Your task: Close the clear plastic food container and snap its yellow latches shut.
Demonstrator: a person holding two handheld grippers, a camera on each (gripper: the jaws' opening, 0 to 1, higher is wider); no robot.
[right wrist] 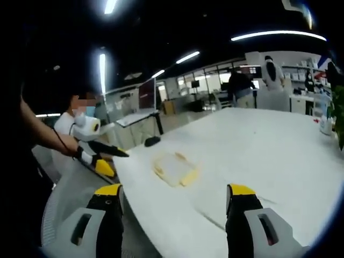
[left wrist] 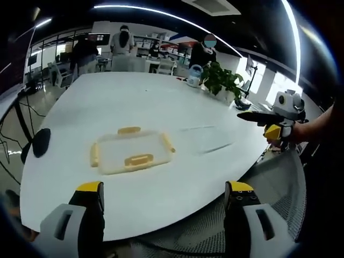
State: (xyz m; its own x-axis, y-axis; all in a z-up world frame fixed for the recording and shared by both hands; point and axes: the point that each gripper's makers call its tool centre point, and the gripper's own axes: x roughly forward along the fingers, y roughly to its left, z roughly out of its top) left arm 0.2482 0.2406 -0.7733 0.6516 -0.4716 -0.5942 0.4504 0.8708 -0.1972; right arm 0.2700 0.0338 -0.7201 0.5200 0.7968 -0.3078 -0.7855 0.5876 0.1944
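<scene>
The left gripper view looks from just off the near edge of the white surface (left wrist: 161,113) across it, the clear container (left wrist: 131,152) ahead, near. The right gripper view faces the same surface (right wrist: 258,156) from another edge, the container (right wrist: 174,169) farther off. Both share it.

A clear plastic food container (left wrist: 133,152) lies flat on the white table (left wrist: 161,107), lid seated on top, its four yellow latches (left wrist: 138,159) sticking outward, apparently unsnapped.
</scene>
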